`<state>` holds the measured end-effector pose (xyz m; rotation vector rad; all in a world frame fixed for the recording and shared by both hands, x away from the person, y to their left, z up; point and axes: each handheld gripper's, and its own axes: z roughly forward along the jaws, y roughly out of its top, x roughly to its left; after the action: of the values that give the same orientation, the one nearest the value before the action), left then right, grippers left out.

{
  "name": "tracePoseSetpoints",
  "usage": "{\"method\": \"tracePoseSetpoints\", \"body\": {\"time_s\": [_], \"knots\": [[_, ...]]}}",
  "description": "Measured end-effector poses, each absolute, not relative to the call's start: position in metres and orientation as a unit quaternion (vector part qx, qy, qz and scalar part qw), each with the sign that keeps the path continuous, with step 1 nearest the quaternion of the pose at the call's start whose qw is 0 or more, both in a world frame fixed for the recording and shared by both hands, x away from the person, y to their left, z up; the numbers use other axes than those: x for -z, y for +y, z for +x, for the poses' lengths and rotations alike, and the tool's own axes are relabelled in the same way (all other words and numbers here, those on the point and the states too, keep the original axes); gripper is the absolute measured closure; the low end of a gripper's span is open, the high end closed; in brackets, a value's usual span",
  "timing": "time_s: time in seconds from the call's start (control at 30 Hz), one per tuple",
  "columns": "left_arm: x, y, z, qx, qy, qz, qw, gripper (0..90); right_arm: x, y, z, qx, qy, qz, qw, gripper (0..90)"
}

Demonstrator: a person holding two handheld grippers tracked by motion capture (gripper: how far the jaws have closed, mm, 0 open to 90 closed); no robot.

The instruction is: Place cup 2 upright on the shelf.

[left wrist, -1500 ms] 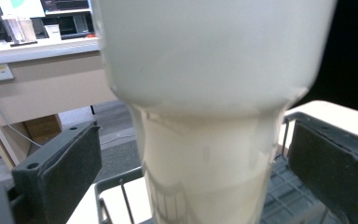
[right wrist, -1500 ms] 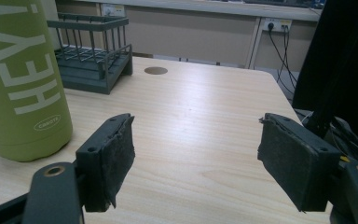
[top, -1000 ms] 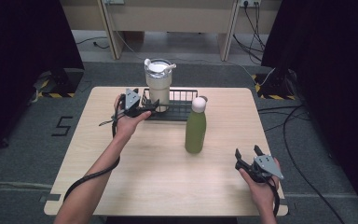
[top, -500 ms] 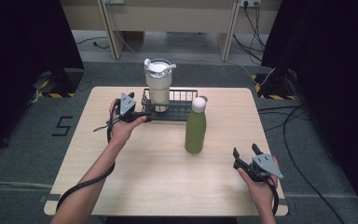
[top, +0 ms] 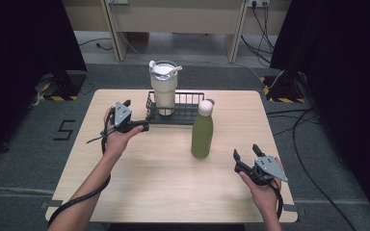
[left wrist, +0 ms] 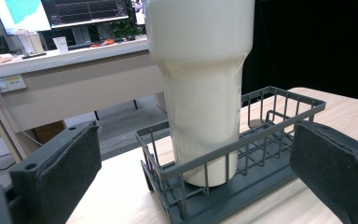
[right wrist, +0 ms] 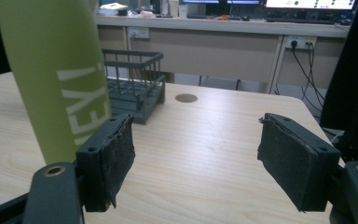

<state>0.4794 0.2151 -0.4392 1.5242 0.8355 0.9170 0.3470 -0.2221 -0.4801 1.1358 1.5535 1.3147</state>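
1. A wooden table (top: pixel 139 183) is seen from above, with a dark wire rack (top: pixel 183 114) placed near its far edge.
2. A tall cream tumbler (top: pixel 164 89) with a lid is stood upright in the left end of the rack; the rest of the rack is seen bare.
3. A green bottle (top: pixel 202 132) with a pale cap is stood upright on the table, just in front of the right part of the rack and apart from it.
4. The left gripper (top: pixel 131 121) is held by the left hand (top: pixel 118 139) just to the left of the rack, with its jaws pointed towards the rack's left end.
5. In the left gripper view, the jaws are seen spread wide, with nothing pressed between the pads; the tumbler (left wrist: pixel 200 84) and the near end of the rack (left wrist: pixel 233 154) are framed between them, a little way ahead.
6. The right gripper (top: pixel 247 155) is held by the right hand (top: pixel 262 190) near the table's front right corner, well apart from the bottle.
7. In the right gripper view, the jaws are seen apart and nothing is gripped; the bottle (right wrist: pixel 58 79), marked with white lettering, is seen beyond the left jaw, and the rack (right wrist: pixel 133 84) farther back.
8. A small round brown spot (right wrist: pixel 186 98) is seen on the table top beside the rack.
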Motion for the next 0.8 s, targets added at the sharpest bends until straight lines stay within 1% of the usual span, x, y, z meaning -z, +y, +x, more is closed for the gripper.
{"method": "tracePoseSetpoints", "body": {"time_s": [0.33,0.8], "knots": [[0.443,0.22,0.464,-0.388,0.351,0.646,0.556,1.3,0.47,-0.201,0.352,-0.538,0.616,0.43,0.381,24.5],[0.45,0.226,0.45,-0.387,0.348,0.649,0.555,1.2,0.455,-0.17,0.367,-0.559,0.622,0.403,0.371,15.9]]}}
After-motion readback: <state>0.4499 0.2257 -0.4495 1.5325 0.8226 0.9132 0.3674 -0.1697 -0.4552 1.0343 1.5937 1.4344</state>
